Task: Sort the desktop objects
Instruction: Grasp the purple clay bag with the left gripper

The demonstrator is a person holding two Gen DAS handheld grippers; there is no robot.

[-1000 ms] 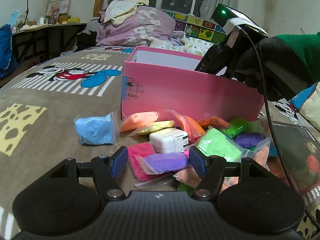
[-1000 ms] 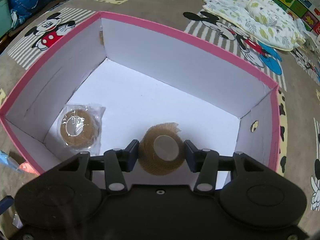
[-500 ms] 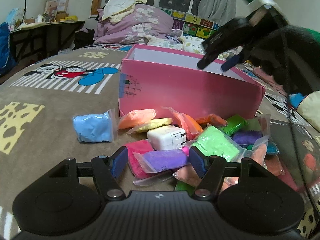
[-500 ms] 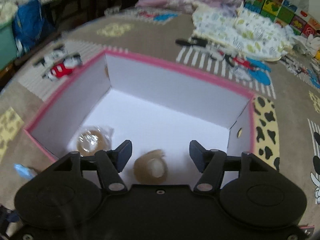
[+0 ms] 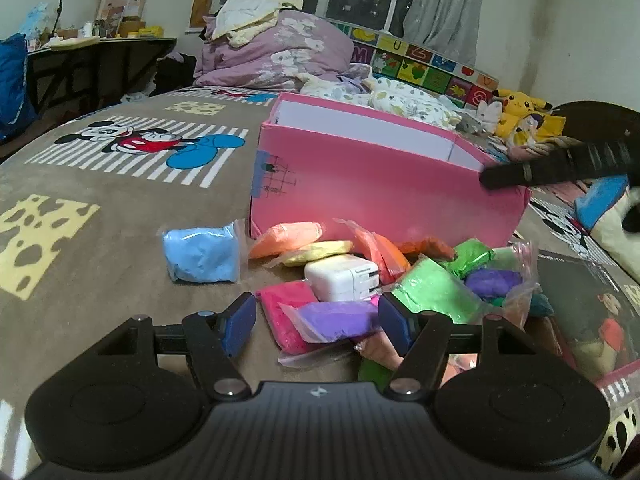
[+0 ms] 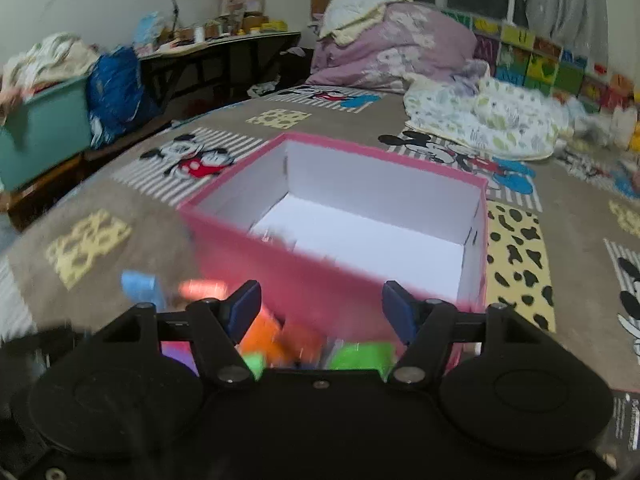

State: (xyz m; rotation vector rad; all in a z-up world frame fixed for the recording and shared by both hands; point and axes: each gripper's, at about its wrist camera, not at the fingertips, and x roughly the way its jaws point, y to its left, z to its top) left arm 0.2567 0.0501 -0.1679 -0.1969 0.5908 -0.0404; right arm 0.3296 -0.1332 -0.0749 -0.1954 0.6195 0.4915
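The left tool (image 5: 317, 320) hangs low over the pile with its blue pads (image 5: 239, 322) spread apart and nothing between them. Directly ahead of the gap lies a purple clay packet (image 5: 340, 318), overlapping a magenta clay packet (image 5: 286, 308); just behind them sits a white charger block (image 5: 342, 278), prongs turned toward the right. The pile is crowded against the near wall of the pink box (image 5: 384, 188), which makes sense as a staging spot: each piece has only a short lift over the rim. A blue clay packet (image 5: 200, 254) lies apart on the left, easy to take alone, while the light green clay packet (image 5: 434, 290), the orange packets (image 5: 288, 236) and a yellow one (image 5: 320, 252) lie heaped and touching, so any grab there is likely to drag a neighbour.

The right tool (image 6: 320, 312) is also spread wide and holds nothing. Its view is smeared by motion, and it looks across the box's near rim (image 6: 320, 256) into the white interior; the floor of the box nearest the camera is hidden by that wall, so I cannot tell what lies inside. In the left view the right tool's dark finger (image 5: 532, 172) reaches over the box's right corner.

All of this rests on a cartoon-printed bedspread (image 5: 100, 208), a soft surface that will give under a downward press. By my judgement most of the sorting is not yet done, since the packets and charger remain outside the box.
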